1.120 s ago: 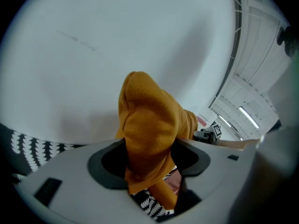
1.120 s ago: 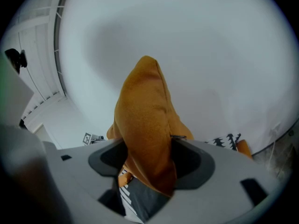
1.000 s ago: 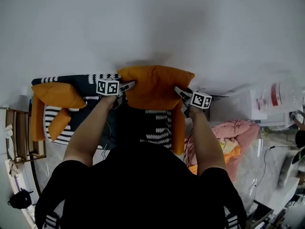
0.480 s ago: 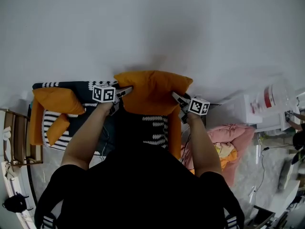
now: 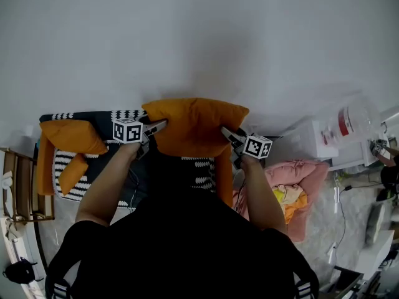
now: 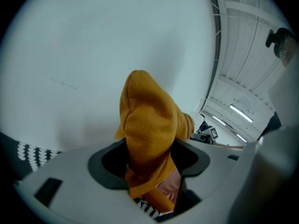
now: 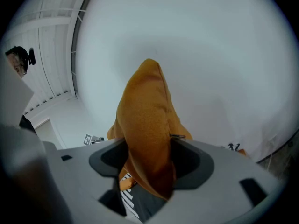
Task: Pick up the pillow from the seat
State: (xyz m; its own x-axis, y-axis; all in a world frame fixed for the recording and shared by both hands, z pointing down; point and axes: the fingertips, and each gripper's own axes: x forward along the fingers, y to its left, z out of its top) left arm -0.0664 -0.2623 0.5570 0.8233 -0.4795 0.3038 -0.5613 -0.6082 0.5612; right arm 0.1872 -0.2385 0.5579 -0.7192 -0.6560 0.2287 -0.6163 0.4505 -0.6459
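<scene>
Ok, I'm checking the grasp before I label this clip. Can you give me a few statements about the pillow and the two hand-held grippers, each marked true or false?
1. The left hand-held gripper is shut on the orange pillow. True.
2. The right hand-held gripper is empty. False: it pinches the pillow's other edge.
3. The pillow is blue. False: it is orange.
4. Another orange cushion lies on the sofa, to the person's left. True.
</scene>
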